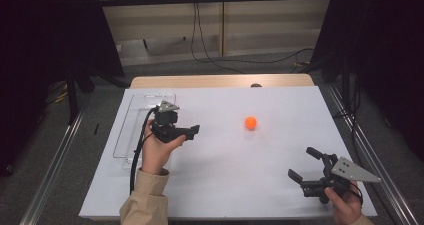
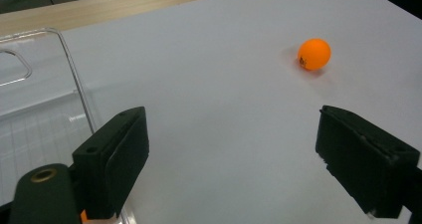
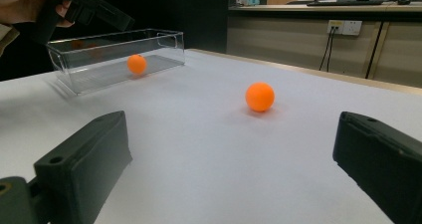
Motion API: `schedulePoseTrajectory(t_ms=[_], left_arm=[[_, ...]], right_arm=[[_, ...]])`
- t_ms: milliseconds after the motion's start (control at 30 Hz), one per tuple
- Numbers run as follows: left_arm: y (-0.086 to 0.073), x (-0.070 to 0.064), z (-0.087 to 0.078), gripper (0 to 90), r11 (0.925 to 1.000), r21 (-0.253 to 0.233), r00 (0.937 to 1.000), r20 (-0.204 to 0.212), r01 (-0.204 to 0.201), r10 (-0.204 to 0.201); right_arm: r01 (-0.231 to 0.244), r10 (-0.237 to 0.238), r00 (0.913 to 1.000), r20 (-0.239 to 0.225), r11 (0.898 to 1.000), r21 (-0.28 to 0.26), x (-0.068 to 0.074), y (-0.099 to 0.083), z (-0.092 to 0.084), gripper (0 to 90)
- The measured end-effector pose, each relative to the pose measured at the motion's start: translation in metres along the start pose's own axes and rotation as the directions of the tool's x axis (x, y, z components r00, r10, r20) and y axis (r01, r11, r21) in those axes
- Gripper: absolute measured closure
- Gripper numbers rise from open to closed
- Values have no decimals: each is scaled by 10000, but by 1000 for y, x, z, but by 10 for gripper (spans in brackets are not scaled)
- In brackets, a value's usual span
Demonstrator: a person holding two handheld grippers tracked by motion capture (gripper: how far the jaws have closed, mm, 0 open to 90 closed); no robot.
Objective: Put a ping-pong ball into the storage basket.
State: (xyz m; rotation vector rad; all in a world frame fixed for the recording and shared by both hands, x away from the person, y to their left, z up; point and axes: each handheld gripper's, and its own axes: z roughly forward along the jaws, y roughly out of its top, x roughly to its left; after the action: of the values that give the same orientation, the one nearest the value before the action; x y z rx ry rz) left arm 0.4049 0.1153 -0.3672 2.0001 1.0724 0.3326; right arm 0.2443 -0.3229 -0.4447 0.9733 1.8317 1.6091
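Your left claw (image 1: 192, 130) and right claw (image 1: 305, 164) both stand spread, empty. The small orange plastic ball (image 1: 250, 122) looks light and rolls easily; pinch across its middle.

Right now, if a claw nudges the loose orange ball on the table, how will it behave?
The orange ball is round and sits free on the flat white table, so it will probably roll off. It looks small, smooth and likely light, so it may squirt from an off-centre pinch.

smooth matt orange ball (image 1: 250, 122), clear glossy plastic box (image 1: 131, 130) (see-through walls), white matt table cover (image 1: 240, 175)
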Motion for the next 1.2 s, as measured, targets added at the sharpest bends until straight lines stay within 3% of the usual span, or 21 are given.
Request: schedulePoseTrajectory(t_ms=[733, 1200], left_arm=[[5, -15, 11, 111, 9994, -183, 9988, 373, -298, 305], [6, -26, 18, 98, 9964, -155, 9954, 462, -835, 841]], right_arm=[[-42, 41, 9999, 96, 10000, 46, -2, -1, -2, 11], [-80, 80, 10000, 23, 9999, 68, -1, 0, 1, 10]])
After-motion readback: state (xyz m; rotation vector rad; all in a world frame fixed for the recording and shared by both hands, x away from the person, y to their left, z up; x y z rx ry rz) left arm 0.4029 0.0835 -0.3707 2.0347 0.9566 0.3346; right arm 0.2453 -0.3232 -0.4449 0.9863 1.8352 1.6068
